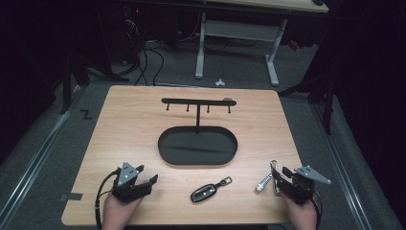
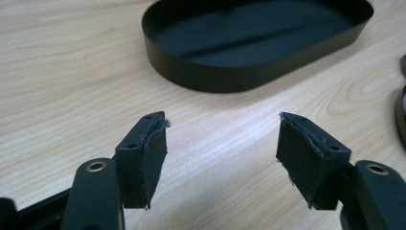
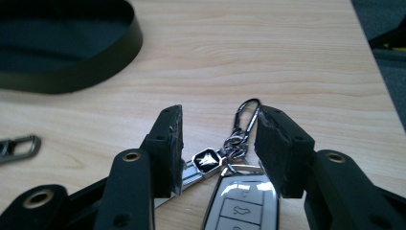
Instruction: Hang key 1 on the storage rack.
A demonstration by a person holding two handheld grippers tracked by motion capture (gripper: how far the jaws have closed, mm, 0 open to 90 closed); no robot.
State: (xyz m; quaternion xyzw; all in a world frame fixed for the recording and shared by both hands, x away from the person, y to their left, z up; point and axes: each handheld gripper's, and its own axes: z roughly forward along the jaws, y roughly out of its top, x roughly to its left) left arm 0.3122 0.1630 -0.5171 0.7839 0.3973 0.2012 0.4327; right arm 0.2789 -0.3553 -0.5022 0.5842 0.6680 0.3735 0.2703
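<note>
I'm reading the white key fob (image 3: 242, 203) with its silver carabiner clip (image 3: 247, 115) as the thing in play, lying flat at the near right of the counter (image 1: 129, 124), its ring and small black charm (image 3: 207, 159) bunched between my right tongs (image 3: 218, 143). Those tongs are sitting released, jaws straddling the ring without pinching it, so I'm judging this as lining up for a pick by the ring rather than the slick fob body. In the high view the same bunch is showing as a silver barrel piece (image 1: 263, 182) just beside the right tongs (image 1: 282, 178). My left tongs (image 1: 143, 178) are resting at the near left, also released, nothing between the pads (image 2: 151, 158), aimed at bare wood short of the black oval tray (image 2: 249, 76). A second dark key fob (image 1: 206, 192) with its own clip is lying near the front edge between my hands, well apart from both. The tray is carrying a post and a hook bar (image 1: 197, 101) with small pegs, probably where keys are meant to hang. Nothing is blocking the path to it; only the tray wall is needing a lift over.
</note>
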